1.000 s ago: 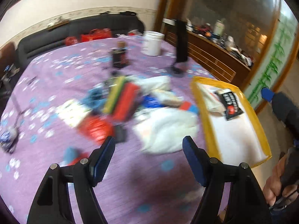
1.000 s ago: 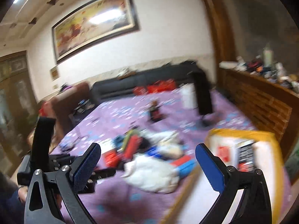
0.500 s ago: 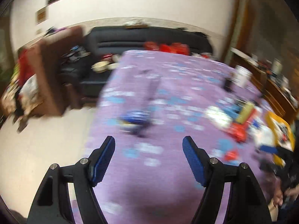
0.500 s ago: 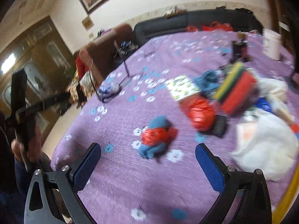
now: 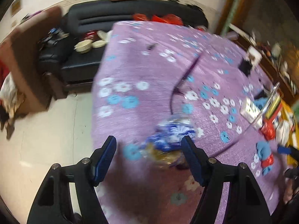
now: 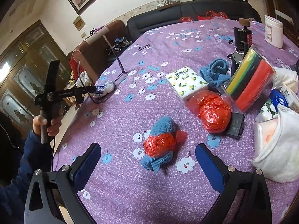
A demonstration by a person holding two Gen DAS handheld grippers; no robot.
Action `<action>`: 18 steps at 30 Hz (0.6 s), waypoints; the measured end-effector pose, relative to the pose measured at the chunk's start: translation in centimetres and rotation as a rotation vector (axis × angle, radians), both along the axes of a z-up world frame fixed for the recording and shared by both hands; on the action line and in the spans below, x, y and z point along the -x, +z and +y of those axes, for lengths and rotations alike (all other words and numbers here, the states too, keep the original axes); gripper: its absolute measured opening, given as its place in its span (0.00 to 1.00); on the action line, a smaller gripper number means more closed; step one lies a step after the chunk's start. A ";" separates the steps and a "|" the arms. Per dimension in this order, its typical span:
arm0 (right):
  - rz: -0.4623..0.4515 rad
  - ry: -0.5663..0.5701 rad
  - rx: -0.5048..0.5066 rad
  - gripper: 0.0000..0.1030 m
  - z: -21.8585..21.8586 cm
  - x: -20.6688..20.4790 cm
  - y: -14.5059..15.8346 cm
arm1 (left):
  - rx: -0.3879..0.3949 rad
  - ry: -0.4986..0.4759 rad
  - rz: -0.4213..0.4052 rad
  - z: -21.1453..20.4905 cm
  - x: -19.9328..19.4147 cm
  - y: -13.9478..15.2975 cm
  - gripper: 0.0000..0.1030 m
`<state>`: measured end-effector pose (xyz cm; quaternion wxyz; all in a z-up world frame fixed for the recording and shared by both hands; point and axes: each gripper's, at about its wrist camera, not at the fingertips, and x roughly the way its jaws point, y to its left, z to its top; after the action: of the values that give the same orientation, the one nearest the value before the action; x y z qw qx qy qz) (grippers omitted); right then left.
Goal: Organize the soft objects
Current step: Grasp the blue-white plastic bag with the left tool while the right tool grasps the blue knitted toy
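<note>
My left gripper (image 5: 149,156) is open just above a crumpled blue-and-white bag (image 5: 172,136) near the left edge of the purple flowered table (image 5: 149,71); the bag lies between the fingertips, untouched. It also shows in the right wrist view (image 6: 103,88), with the left gripper (image 6: 91,89) beside it. My right gripper (image 6: 147,160) is open and empty, just short of a blue cloth wrapped round a red plastic bag (image 6: 160,143). Beyond lie a red bag ball (image 6: 214,112), a tissue pack (image 6: 186,83), a blue towel (image 6: 216,71) and a white cloth bundle (image 6: 278,149).
A packet of coloured sponges (image 6: 250,80), a black box (image 6: 235,125) and a white tub (image 6: 273,30) stand at the right. A thin cable (image 5: 179,85) crosses the table. A black sofa (image 5: 104,31) and the floor (image 5: 46,130) lie past the left edge.
Both grippers swung left from the yellow tray side. The left one came down over the blue-and-white bag at the table's edge; the right one now faces the blue cloth with the red bag.
</note>
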<state>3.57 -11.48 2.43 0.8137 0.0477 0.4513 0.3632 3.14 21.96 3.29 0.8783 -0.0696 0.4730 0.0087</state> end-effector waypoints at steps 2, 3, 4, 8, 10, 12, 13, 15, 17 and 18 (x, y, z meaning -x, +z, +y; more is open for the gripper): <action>-0.002 0.005 0.003 1.00 0.3 0.0 0.0 | -0.026 -0.030 0.009 -1.0 -0.7 0.0 0.70; -0.002 0.006 0.006 1.00 0.5 -0.1 -0.1 | -0.048 -0.039 0.016 -1.5 -1.1 0.0 0.70; 0.001 0.006 0.007 1.00 0.7 -0.1 -0.2 | -0.059 -0.045 0.016 -1.7 -1.3 0.0 0.70; 0.001 0.009 0.010 1.00 0.8 0.0 -0.2 | -0.104 -0.086 0.004 -3.3 -1.6 -0.1 0.70; -0.003 0.009 0.021 1.00 1.0 0.0 -0.3 | -0.127 -0.088 -0.001 -4.0 -1.9 -0.4 0.70; 0.000 0.006 0.030 1.00 1.1 0.0 -0.4 | -0.133 -0.086 0.000 -4.3 -2.1 -0.7 0.62; 0.005 0.005 0.030 1.00 1.2 -0.1 -0.5 | -0.126 -0.079 0.007 -4.5 -2.3 -0.9 0.55; 0.008 0.006 0.040 1.00 1.4 -0.2 -0.7 | -0.114 -0.071 0.015 -4.8 -2.3 -1.1 0.36; 0.001 0.002 0.053 1.00 1.5 -0.2 -0.8 | -0.142 -0.061 0.010 -5.3 -2.2 -1.2 0.35; -0.003 0.001 0.065 1.00 1.6 -0.3 -0.9 | -0.148 -0.053 0.002 -5.5 -2.0 -1.1 0.35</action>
<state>3.82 -9.91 1.54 0.8153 0.0205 0.4617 0.3489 5.18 16.45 2.14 0.8805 0.0080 0.4735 0.0204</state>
